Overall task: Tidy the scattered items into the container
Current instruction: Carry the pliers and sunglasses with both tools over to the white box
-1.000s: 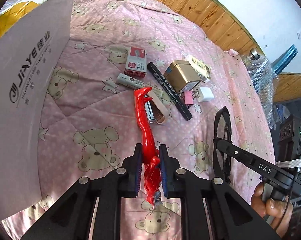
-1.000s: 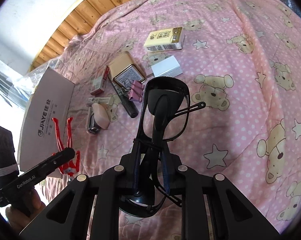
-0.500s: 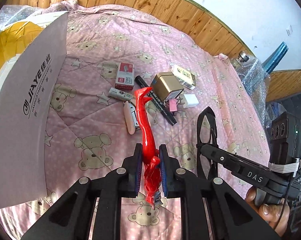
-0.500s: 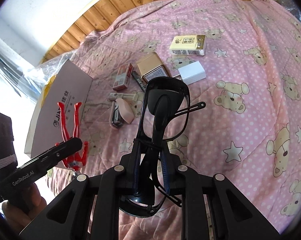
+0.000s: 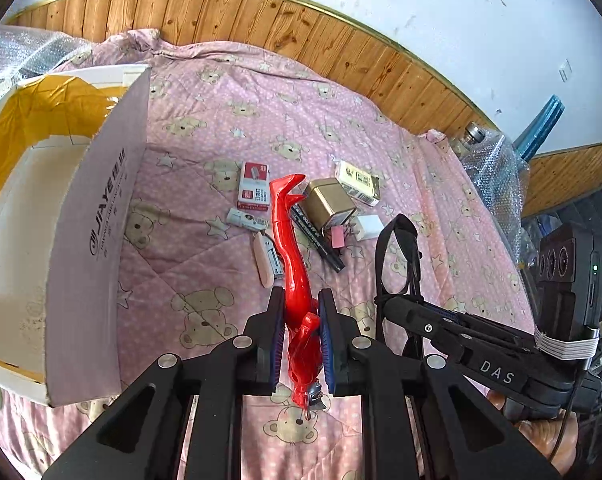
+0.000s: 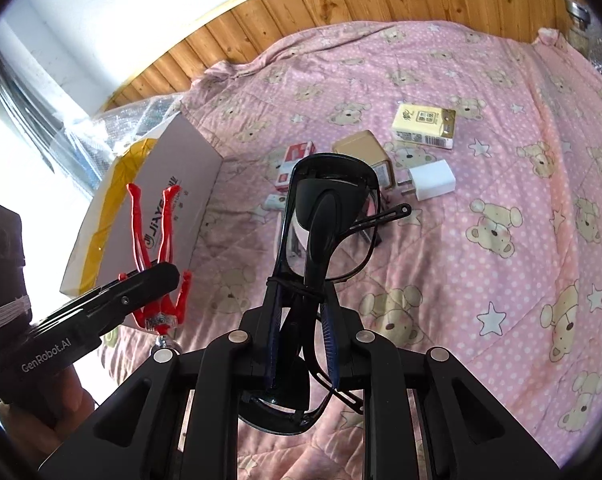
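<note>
Left gripper (image 5: 299, 344) clamped on red figurine (image 5: 291, 248) near its head end, legs sticking forward, lifted above pink bear quilt (image 5: 205, 264). Right gripper (image 6: 301, 344) clamped on black sunglasses (image 6: 325, 216) at folded temples, lens frame pointing up and forward, also off the quilt. Cardboard box (image 5: 81, 240) open to the left, near flap standing tall between left gripper and interior. Still on quilt, clustered well apart from box: red-white small carton (image 5: 253, 186), gold tin (image 5: 328, 204), black marker (image 5: 317, 236), white charger (image 5: 369, 227), yellow-white pack (image 5: 357, 182), pink stapler-like item (image 5: 263, 260).

Risks, judged: figurine legs likely to catch box flap if carried low; thin grip on sunglasses temples could let frame pivot or slip; both grippers near each other, collision possible if both head for the box together.
</note>
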